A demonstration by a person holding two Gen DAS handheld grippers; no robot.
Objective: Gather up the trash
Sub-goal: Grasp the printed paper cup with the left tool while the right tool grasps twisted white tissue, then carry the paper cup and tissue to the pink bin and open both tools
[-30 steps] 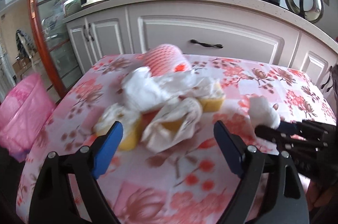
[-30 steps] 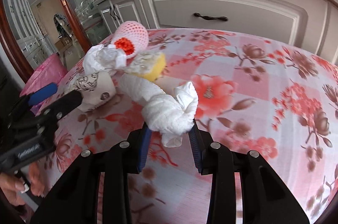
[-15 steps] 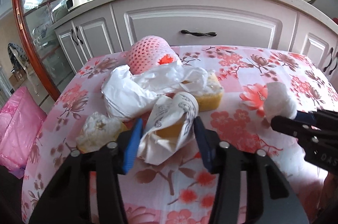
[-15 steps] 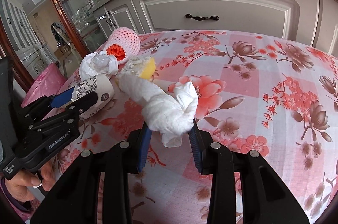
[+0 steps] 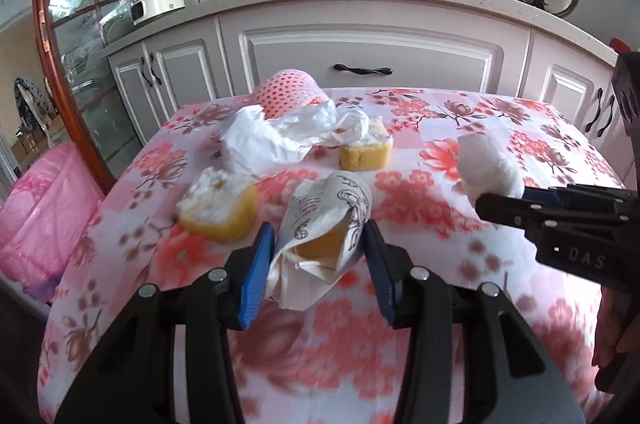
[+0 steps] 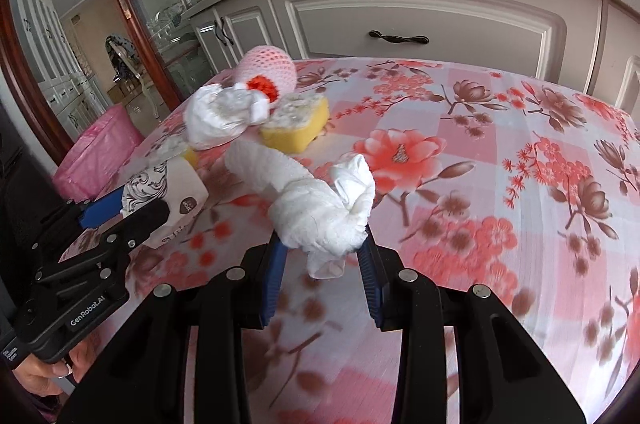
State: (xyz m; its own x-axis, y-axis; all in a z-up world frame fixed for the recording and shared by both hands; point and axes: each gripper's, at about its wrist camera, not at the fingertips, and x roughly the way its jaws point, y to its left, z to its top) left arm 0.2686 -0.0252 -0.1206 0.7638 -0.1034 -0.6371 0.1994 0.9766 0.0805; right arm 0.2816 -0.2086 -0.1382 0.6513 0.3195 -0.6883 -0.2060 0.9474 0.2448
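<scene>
Now the left tool (image 5: 318, 256) pinches the paper cup (image 5: 324, 244) low over the surface (image 5: 440, 264), while the right tool (image 6: 320, 256) grips the wad of tissue (image 6: 316, 208). Squeeze the cup gently, since it likely crushes easily, then carry both to the pink bag (image 5: 44, 208), seemingly the bin.

Bright daylight fills the room, glinting off the glass cabinet doors (image 5: 80, 24). The tablecloth (image 6: 500, 184) smears with blur near its front edge. Straight lines bow outward, and the corners go black.
</scene>
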